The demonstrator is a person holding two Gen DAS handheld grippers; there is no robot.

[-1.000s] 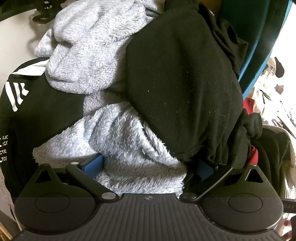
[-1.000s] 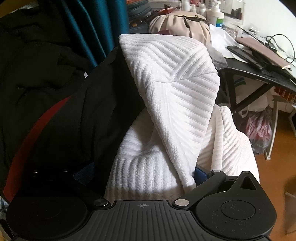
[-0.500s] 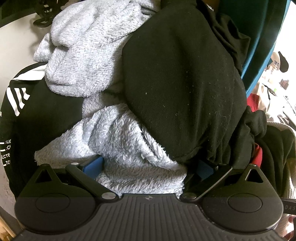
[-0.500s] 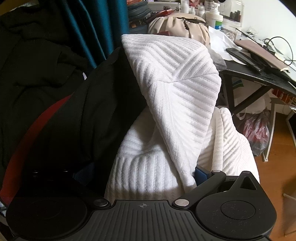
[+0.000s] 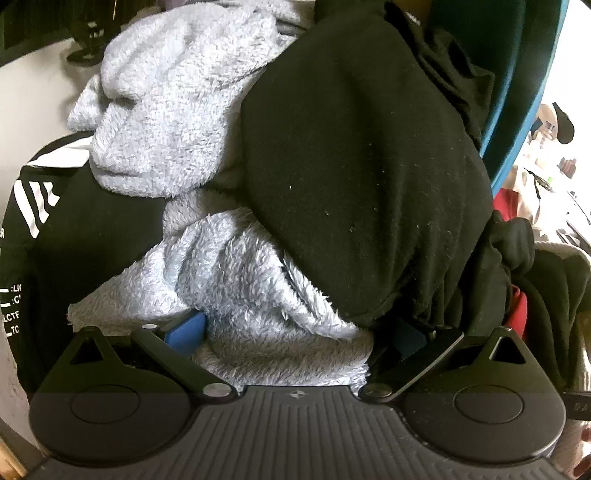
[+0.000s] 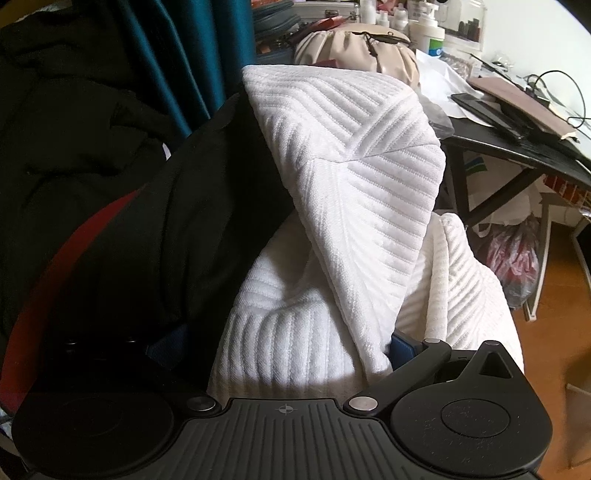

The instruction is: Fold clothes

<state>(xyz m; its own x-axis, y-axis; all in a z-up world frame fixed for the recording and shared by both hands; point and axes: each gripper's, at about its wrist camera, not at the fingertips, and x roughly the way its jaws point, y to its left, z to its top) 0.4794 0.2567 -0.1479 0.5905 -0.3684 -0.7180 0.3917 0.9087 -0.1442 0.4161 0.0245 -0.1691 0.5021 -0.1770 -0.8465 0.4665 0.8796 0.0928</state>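
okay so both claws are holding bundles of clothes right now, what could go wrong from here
The left claw grips light blue fleece and a black garment together, so lifting may drag both. The right claw likewise bunches a white ribbed garment with black fabric. The cluttered desk beside it could snag a swinging garment.

You can read only fragments of white print on the sleeve of the black striped garment (image 5: 74,229) at the left edge of your left wrist view: stacked line ends that look like ":LI", ":C", "LCT" and "TC", each cut off by the frame, just below the white stripes. In your right wrist view, the white bottle (image 6: 430,35) behind the beige bag carries a blue label, but its lettering is too small to read.
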